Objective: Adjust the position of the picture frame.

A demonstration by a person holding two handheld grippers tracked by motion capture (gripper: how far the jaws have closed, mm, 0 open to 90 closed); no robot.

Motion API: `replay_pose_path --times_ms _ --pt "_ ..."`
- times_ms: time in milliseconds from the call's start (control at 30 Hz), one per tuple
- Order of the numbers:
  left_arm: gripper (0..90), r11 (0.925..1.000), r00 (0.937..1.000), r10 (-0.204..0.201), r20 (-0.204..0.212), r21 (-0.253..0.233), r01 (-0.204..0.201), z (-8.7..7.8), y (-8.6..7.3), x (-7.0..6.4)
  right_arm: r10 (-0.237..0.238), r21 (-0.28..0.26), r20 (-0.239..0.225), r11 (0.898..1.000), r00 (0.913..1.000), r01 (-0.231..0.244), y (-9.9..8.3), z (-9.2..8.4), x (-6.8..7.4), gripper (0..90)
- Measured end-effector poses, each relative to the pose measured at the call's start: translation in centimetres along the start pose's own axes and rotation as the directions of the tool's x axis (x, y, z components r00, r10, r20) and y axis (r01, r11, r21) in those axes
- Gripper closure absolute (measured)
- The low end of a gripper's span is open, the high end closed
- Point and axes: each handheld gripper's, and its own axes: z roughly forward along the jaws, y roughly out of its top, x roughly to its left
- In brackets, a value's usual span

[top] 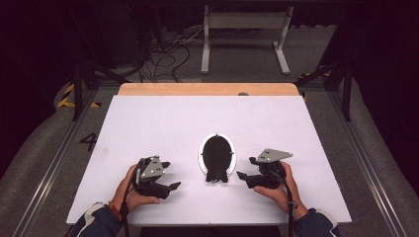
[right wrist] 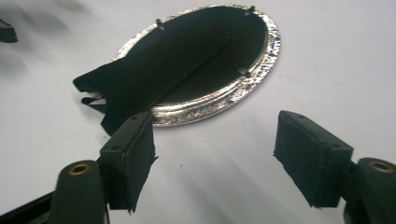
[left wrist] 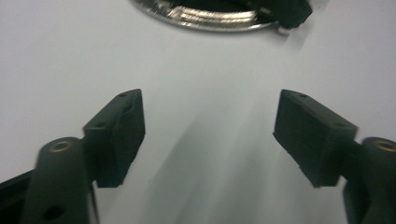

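Observation:
An oval silver-rimmed frame (top: 216, 157) lies face down near the middle of the white table (top: 163, 123), its black backing and flap-like stand facing up. My left gripper (top: 171, 175) rests to the frame's left, jaws open and pointing at it, with nothing between them. In the left gripper view the open gripper (left wrist: 210, 126) faces bare table, with the frame's rim (left wrist: 210, 21) at the top edge. My right gripper (top: 245, 167) sits to the frame's right, also open and empty. In the right gripper view the frame (right wrist: 201, 60) lies just beyond the open gripper (right wrist: 215, 144).
A wooden strip (top: 207, 89) borders the table's far edge. Behind it on the floor stand a white metal stand (top: 244, 29) and loose cables (top: 168, 57). Metal rails (top: 49, 163) run along both sides of the table.

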Motion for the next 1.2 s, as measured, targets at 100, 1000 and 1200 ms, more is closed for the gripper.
replay_pose_path --times_ms 100,1000,1200 --pt "19.4 0.9998 0.9996 -0.018 -0.022 -0.008 0.018 -0.6 -0.6 0.1 -0.008 0.002 -0.006 1.000 1.0000 0.008 0.1 -0.1 0.1 29.4" --pt "13.9 0.9837 0.9777 -0.177 -0.113 -0.053 0.172 -5.0 -5.1 1.2 -0.121 0.144 -0.126 0.980 0.9846 0.139 1.1 1.2 4.2 69.3" --pt "12.4 0.9835 0.9790 -0.179 -0.097 -0.042 0.176 -4.7 -5.1 1.2 -0.125 0.183 -0.130 0.972 0.9836 0.148 1.1 2.0 4.7 61.7"
